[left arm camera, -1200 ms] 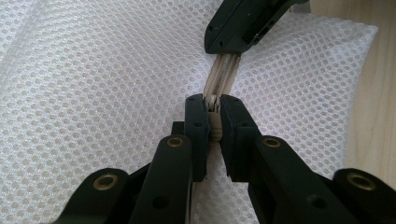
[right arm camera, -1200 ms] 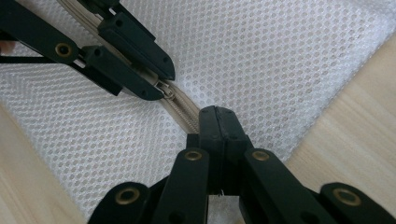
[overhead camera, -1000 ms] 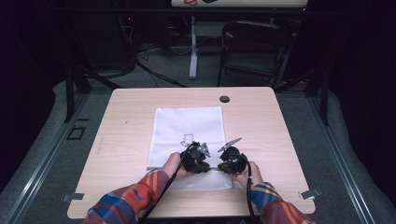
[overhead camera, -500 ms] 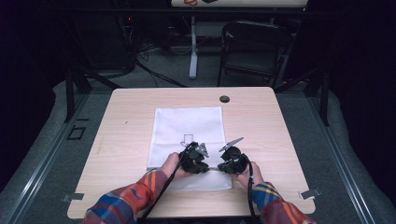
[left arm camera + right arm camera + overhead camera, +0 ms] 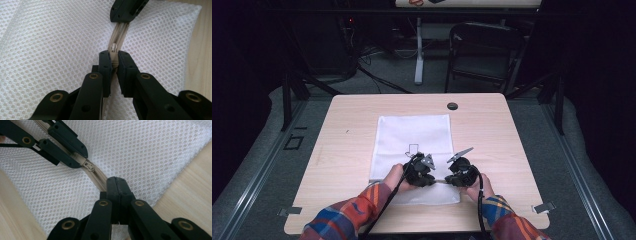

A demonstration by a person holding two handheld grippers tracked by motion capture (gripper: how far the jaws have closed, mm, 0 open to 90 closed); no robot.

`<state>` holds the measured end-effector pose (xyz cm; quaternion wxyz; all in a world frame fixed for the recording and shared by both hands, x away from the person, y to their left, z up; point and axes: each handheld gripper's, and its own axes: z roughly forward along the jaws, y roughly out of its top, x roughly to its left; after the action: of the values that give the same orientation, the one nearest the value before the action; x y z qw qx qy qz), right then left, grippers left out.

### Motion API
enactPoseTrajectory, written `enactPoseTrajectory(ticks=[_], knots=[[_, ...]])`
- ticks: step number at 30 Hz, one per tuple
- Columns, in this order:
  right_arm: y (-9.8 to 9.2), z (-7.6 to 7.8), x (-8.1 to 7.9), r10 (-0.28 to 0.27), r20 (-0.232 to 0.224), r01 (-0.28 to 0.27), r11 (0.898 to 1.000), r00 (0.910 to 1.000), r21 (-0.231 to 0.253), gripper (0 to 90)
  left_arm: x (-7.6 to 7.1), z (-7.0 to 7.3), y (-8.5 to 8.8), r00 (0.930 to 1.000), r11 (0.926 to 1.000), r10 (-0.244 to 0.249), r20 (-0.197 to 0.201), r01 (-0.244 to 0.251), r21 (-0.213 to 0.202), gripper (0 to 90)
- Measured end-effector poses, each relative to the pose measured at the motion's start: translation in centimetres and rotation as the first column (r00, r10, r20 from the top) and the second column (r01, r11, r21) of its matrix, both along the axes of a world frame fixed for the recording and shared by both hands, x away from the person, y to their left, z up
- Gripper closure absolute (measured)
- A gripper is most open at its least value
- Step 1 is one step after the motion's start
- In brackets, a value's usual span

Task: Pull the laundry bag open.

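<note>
1. A white mesh bag (image 5: 413, 155) lies flat in the middle of a wooden table (image 5: 337, 150), its near end close to the table's near edge

2. A beige zipper (image 5: 119, 37) runs across the bag's near end, parallel to that near edge

3. The left gripper (image 5: 113, 62) is clenched on the zipper; its jaws pinch the tape just behind the small metal slider (image 5: 113, 47)

4. The right gripper (image 5: 117, 185) is clenched tight on the zipper tape further along, toward the bag's near right corner

5. In the high view both hands sit side by side over the bag's near end, left gripper (image 5: 422, 169) and right gripper (image 5: 459, 170) nearly touching

6. Compared with the earlier high views, nothing has shifted: hands, grippers and bag all sit where they were

7. My reading: both grips are set and the pull has not begun, so the zipper's state is unchanged

8. The likely next move is sliding the slider along while the right gripper anchors the tape
</note>
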<state>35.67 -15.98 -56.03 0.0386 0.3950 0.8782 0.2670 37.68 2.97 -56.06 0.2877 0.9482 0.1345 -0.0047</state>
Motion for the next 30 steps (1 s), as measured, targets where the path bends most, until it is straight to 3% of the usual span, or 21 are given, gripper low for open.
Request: enactPoseTrajectory(ticks=[3,6,7,8,11,18,30], knots=[[0.0,0.0,0.0,0.001,-0.002,-0.001,1.000,1.0000,0.003,90.0,0.1,-0.1,-0.1,0.9999,0.9999,0.002,-0.012,-0.002,-0.011,79.7],[0.1,0.0,0.0,0.000,0.007,0.000,1.000,1.0000,-0.002,90.0,-0.1,-0.3,-0.8,0.9998,0.9999,-0.003,-0.019,0.003,-0.014,71.0],[0.1,0.0,0.0,0.000,0.007,0.000,1.000,1.0000,-0.002,90.0,-0.1,-0.3,-0.8,0.9998,0.9999,-0.003,-0.019,0.003,-0.014,71.7],[0.0,0.0,0.0,0.002,0.006,-0.002,1.000,1.0000,-0.003,90.0,-0.3,-0.2,-1.1,0.9998,1.0000,0.008,0.016,-0.008,0.002,77.6],[0.0,0.0,0.0,0.003,0.007,-0.003,1.000,1.0000,-0.004,90.0,-0.2,-0.3,-1.0,0.9998,0.9997,0.021,0.003,-0.021,-0.014,81.4],[0.0,0.0,0.0,0.005,0.008,-0.005,1.000,1.0000,0.000,90.0,-0.6,0.3,-1.2,0.9991,0.9988,0.010,0.042,-0.012,0.047,82.1],[-0.1,-0.1,0.0,-0.001,0.001,0.001,1.000,1.0000,0.020,90.0,-0.7,0.4,-0.7,0.9988,0.9978,-0.006,0.049,0.003,0.067,82.2]])
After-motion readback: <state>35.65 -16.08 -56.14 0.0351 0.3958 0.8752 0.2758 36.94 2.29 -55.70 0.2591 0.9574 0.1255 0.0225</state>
